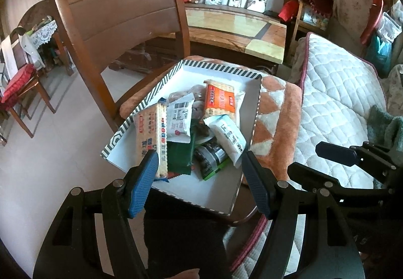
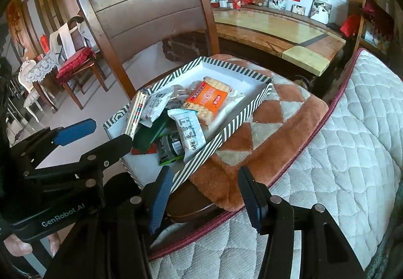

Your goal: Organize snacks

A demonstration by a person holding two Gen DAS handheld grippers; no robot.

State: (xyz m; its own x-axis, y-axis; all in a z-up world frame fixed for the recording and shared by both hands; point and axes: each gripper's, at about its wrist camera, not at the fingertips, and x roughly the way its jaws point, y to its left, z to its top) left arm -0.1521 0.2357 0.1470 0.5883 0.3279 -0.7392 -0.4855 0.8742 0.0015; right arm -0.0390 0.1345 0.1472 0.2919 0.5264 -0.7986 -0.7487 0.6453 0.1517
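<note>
Striped tray of snack packets just ahead of left hand-held gripper, collected for sorting; right hand-held gripper beside it. Jaws of both apart, empty.

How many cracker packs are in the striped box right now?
2. The orange cracker pack lies toward the far side of the striped box. The pale cracker pack leans on edge at the box's left wall. More may be hidden beneath the other snacks.
</note>
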